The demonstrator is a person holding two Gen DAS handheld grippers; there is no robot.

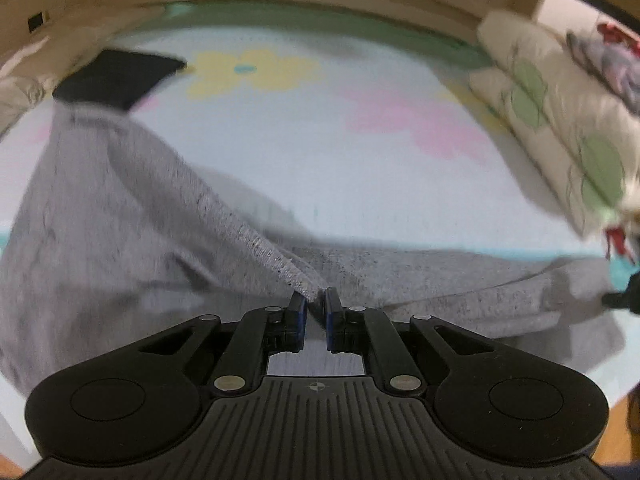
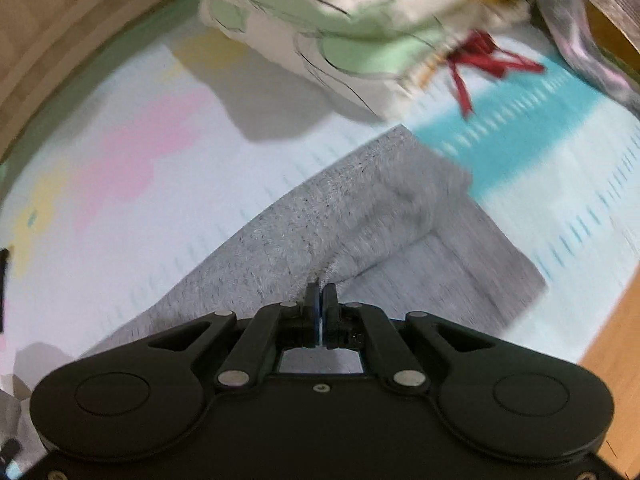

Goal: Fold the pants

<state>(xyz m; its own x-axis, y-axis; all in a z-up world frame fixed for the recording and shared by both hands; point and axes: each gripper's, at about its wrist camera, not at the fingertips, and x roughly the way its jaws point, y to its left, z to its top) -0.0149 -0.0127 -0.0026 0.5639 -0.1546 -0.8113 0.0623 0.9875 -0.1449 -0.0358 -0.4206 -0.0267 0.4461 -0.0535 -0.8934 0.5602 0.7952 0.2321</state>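
Grey heathered pants [image 1: 132, 216] lie spread over a pale mat with pastel flowers [image 1: 280, 128]. My left gripper [image 1: 314, 300] is shut on a raised fold of the grey fabric, which rises as a ridge from the jaws toward the upper left. At the far right edge of the left wrist view the other gripper's dark tip [image 1: 622, 298] meets the cloth. In the right wrist view my right gripper [image 2: 321, 294] is shut on the pants [image 2: 320, 220], pinching an edge lifted over a flat layer of the same cloth [image 2: 460, 280].
A cream cushion with green shapes [image 1: 560, 128] and red ribbons [image 2: 480, 60] lies at the mat's far right. A dark flat object [image 1: 116, 76] rests on the mat at the far left. Wood floor [image 2: 612, 340] borders the mat; a wooden wall stands behind.
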